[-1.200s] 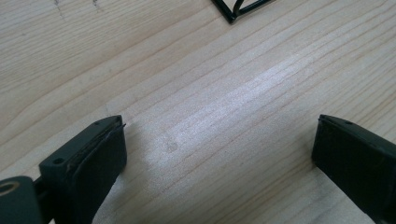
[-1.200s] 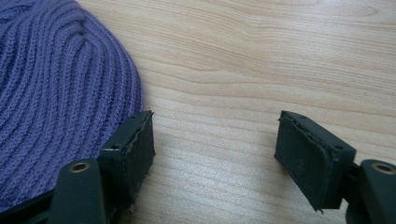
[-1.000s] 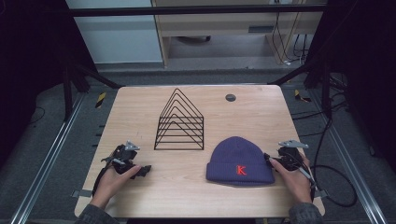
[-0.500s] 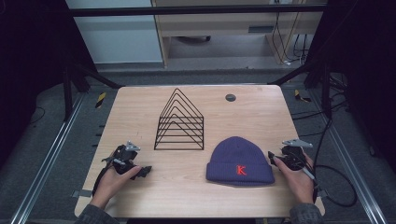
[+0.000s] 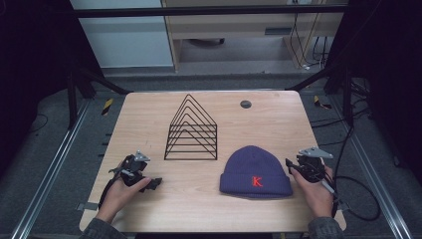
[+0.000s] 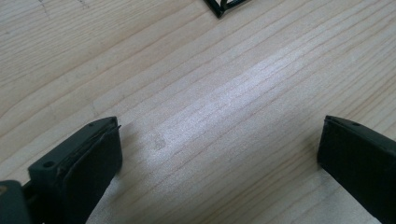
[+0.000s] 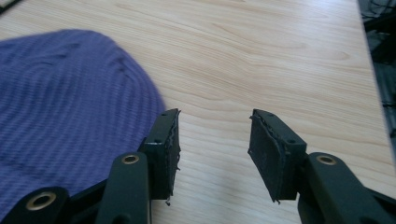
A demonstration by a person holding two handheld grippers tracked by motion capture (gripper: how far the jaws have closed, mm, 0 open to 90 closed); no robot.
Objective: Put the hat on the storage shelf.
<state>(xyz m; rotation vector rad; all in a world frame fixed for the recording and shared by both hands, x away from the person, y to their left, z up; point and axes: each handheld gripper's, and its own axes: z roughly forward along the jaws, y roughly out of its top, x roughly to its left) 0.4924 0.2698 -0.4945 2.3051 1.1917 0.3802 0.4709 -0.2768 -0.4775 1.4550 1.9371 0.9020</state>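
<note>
The one piece of writing that reads is a red letter K (image 5: 257, 181) stitched on the folded cuff of the purple beanie (image 5: 255, 169), on the side facing the near edge of the bench (image 5: 149, 112).

At the near left, the left tool (image 5: 155, 183) lies low on the wood in the person's left hand (image 5: 119, 191), close to the near-left corner. In the left gripper view its jaws stand wide apart, released, with bare wood grain between them and nothing held; a corner of the black wire rack (image 6: 223, 6) shows at the top of that view. Open bench lies between this tool and the beanie.

The wire rack (image 5: 191, 130) stands at mid-bench, its peaked frames upright, apart from the beanie to its near right. A small dark round disc (image 5: 245, 104) sits near the far edge.

The beanie lies flat at the near right. The right tool (image 5: 289, 165) sits just beside its right side, near the right edge of the bench. In the right gripper view its jaws are partly open, gripping nothing, and the purple knit (image 7: 70, 116) lies against the outer side of the left jaw.
</note>
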